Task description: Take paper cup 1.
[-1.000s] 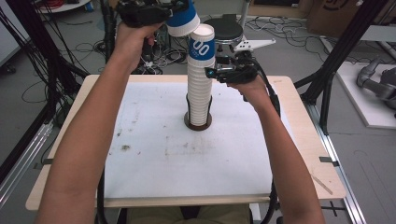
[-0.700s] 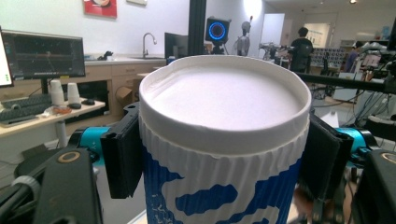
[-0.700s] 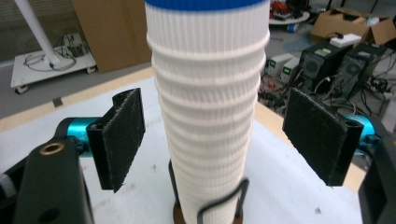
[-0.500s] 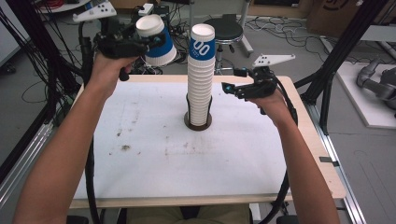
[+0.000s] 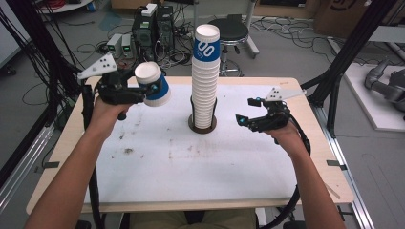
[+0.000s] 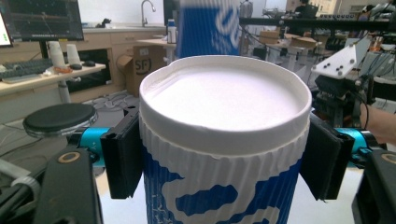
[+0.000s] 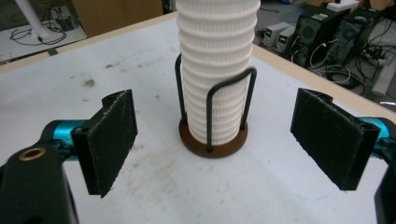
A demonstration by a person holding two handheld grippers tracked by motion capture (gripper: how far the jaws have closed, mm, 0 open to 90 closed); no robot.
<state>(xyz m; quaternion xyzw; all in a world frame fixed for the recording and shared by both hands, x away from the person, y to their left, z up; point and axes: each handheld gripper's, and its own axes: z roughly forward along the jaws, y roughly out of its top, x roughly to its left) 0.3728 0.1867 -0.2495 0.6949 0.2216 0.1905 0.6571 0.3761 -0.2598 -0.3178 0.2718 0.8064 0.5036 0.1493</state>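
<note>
A blue-and-white ribbed paper cup [image 5: 153, 87] [image 6: 224, 140] lies tilted on its side in the air over the table's left part. My left gripper [image 5: 143, 91] [image 6: 224, 161] is shut on it, and its pads [image 6: 122, 158] press the cup's sides just below the rim. A tall stack of the same cups [image 5: 205, 81] [image 7: 217, 70] stands in a wire holder with a brown base [image 5: 202, 126] [image 7: 212, 142] at mid-table. Right of the stack, my right gripper [image 5: 244, 118] [image 7: 219, 137] points at its lower part; the jaws have just been opening and stand wide apart with nothing between them.
The white table top [image 5: 200, 162] has a wooden rim and some dirt marks. Behind the table stand a black stool [image 5: 231, 29], computer cases [image 5: 153, 24] and loose cables on the floor. Black frame posts [image 5: 344, 62] rise at the right.
My left gripper has carried the cup from above the stack down and to the left. My right gripper has left the stack, opened and moved right and down.
</note>
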